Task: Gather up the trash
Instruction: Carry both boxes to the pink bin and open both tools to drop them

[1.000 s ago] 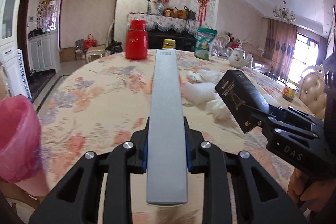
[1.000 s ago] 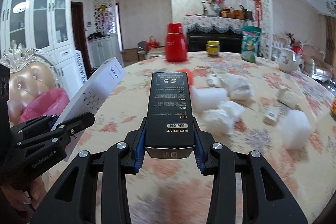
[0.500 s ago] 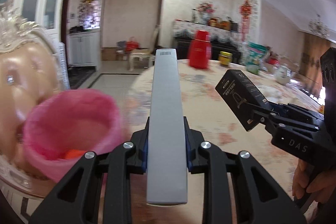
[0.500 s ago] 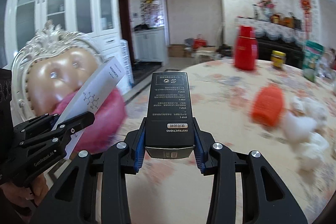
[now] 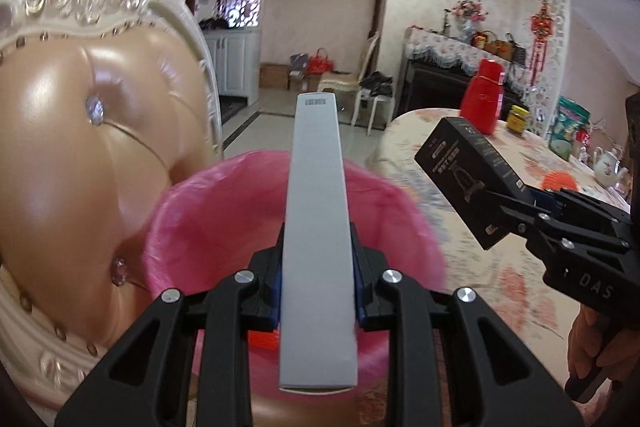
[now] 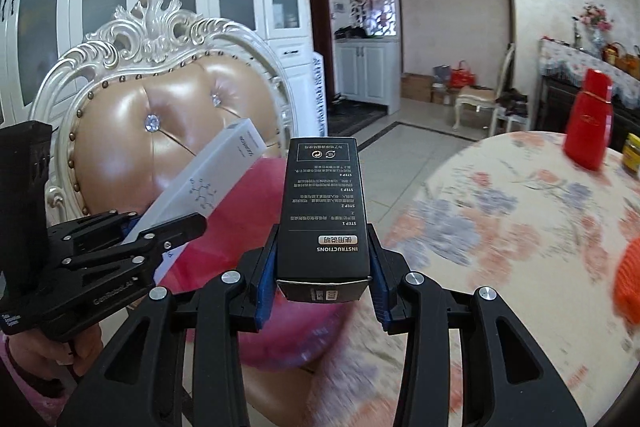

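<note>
My left gripper (image 5: 318,283) is shut on a long white box (image 5: 318,227) that juts out over the open mouth of a pink-lined trash bin (image 5: 224,219). An orange item lies inside the bin. My right gripper (image 6: 322,267) is shut on a black box (image 6: 322,203) with printed instructions, held just right of the bin (image 6: 256,227). In the left wrist view the right gripper (image 5: 516,211) with the black box (image 5: 468,175) hovers over the table edge. The right wrist view shows the left gripper (image 6: 176,227) and its white box (image 6: 204,183) at the left.
The bin sits on an ornate tan leather chair (image 5: 76,147) beside the round table with a floral cloth (image 6: 500,227). A red thermos (image 6: 590,123), a jar (image 6: 632,153), an orange item (image 6: 628,287) and a teapot (image 5: 606,165) are on the table. A hand (image 5: 592,343) holds the right gripper.
Both grippers swung left from over the table to the chair, each keeping its box. The pink bin has come from the far left edge to right under the white box.
</note>
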`<state>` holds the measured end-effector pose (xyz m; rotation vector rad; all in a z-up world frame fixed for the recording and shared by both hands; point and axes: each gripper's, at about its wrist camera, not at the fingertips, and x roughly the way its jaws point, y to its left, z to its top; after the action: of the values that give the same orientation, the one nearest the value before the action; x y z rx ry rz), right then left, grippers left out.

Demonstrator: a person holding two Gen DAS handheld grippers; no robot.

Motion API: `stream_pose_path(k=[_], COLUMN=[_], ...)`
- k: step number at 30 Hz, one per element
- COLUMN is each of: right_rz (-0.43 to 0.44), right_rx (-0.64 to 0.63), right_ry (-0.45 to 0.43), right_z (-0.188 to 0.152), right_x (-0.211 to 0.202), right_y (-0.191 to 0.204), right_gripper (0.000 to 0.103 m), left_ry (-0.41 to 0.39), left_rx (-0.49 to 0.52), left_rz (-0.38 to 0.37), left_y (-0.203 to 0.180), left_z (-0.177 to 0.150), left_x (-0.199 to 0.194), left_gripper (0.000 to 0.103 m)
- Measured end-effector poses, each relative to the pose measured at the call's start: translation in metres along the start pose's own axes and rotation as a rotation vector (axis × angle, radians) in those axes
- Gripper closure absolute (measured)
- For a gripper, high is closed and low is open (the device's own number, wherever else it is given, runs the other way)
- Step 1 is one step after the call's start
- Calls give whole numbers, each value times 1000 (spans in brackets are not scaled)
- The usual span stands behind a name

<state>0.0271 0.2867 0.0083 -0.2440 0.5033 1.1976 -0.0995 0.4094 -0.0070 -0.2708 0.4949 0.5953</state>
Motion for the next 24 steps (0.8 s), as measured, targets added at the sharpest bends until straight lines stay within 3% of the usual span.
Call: stream_pose_path(k=[6, 7, 9, 11, 18, 21, 24], right_rz=[47, 62, 79, 81, 38, -2, -60], right_rx=[38, 47, 64, 74, 90, 101, 112], right_ry=[17, 17, 14, 0, -30, -44, -54], right_z=[9, 11, 14, 17, 13, 6, -5], right_x=[31, 35, 41, 42, 9, -15, -43], right_y=[1, 1, 0, -1, -20, -31, -44], right_gripper=[63, 58, 43, 38, 38, 38, 38], left_ry=[-1, -2, -8, -40, -71, -92, -101], left_rx=[-24, -25, -34, -56, -86, -82, -54], left_rz=[30, 37, 64, 88, 133, 127, 76], left_y=[23, 25, 29, 35, 39, 27, 4], left_z=[12, 13, 15, 16, 10, 5, 0], left_x=[20, 22, 22, 17, -2, -12, -20], left_gripper=[77, 76, 48, 35, 19, 7, 5])
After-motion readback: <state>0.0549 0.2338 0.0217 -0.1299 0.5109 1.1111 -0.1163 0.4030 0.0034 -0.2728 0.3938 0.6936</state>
